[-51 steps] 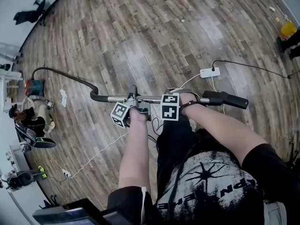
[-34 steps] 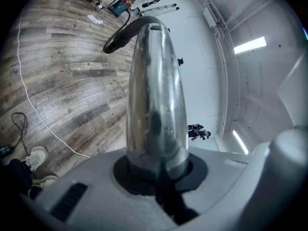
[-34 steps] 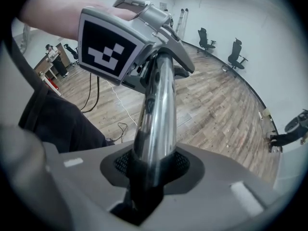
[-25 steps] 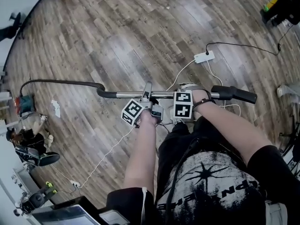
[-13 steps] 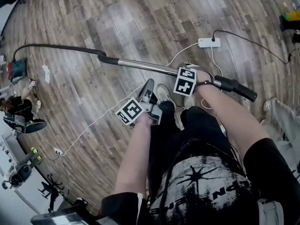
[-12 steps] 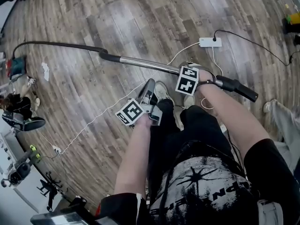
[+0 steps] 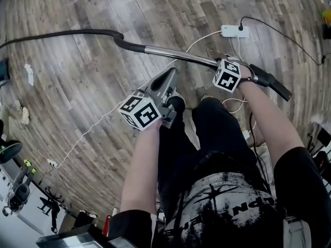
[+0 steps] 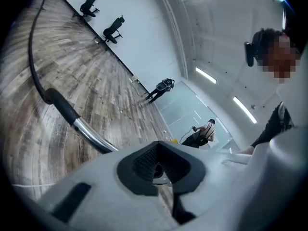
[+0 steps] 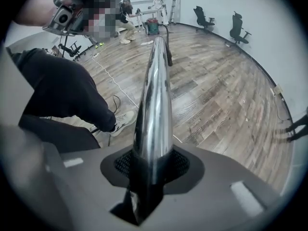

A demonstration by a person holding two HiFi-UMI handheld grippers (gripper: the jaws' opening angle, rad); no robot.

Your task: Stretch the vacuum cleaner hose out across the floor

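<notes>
Vacuum cleaner hose (image 7: 62, 33), black and thin, runs in from the far left edge of the head view over the wooden floor (image 7: 77, 97) in a shallow arc. It ends in a black cuff (image 7: 129, 44) that joins a chrome wand (image 7: 178, 54). The wand slants rightward and nearer, held clear of the floor. Whether the hose itself touches the boards cannot be told.

A white cable (image 7: 93, 133) trails over the floor near the left.

Just near of the wand's middle hangs the left gripper (image 7: 169, 74), apart from the wand. In its own view the left gripper (image 8: 155, 170) has its jaws pressed together with nothing between them, and the wand (image 8: 91, 134) passes beyond on the left.

Further right, the right gripper (image 7: 223, 65) is clamped round the wand; its own view shows the wand (image 9: 153, 105) wedged between the pads (image 9: 125, 165).

Past that grip a black handle (image 7: 271, 81) sticks out to the right. A white power strip (image 7: 234, 31) lies on the floor beyond.
</notes>
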